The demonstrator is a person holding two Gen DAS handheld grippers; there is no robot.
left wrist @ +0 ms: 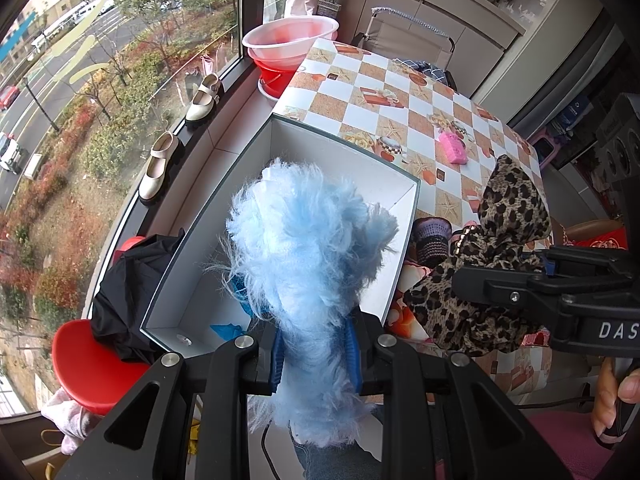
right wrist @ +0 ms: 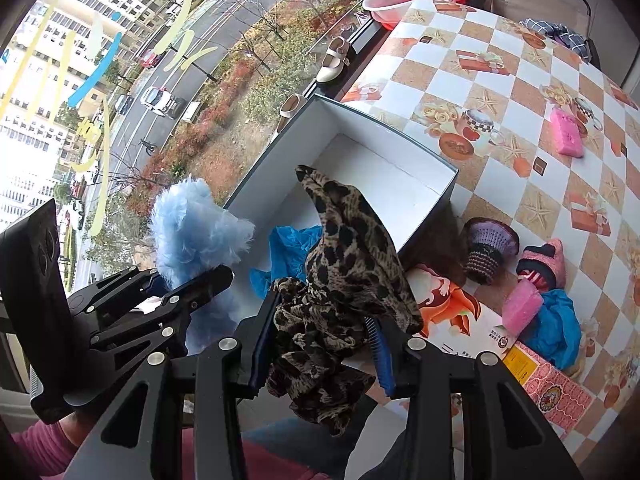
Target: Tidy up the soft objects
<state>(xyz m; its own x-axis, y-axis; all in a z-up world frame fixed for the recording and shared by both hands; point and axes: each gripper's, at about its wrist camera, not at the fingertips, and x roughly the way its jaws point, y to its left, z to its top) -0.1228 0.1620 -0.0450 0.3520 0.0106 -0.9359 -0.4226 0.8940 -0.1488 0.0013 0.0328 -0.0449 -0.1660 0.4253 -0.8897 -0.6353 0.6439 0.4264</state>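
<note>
My left gripper is shut on a fluffy light-blue soft item and holds it above the near end of an open white box. It also shows in the right wrist view. My right gripper is shut on a leopard-print fabric piece, held over the box's near right corner; it shows in the left wrist view too. A blue crumpled item lies inside the box.
On the checkered table lie a pink sponge, a purple knitted item, a pink knitted item, another pink sponge and blue cloth. Shoes and basins stand on the windowsill.
</note>
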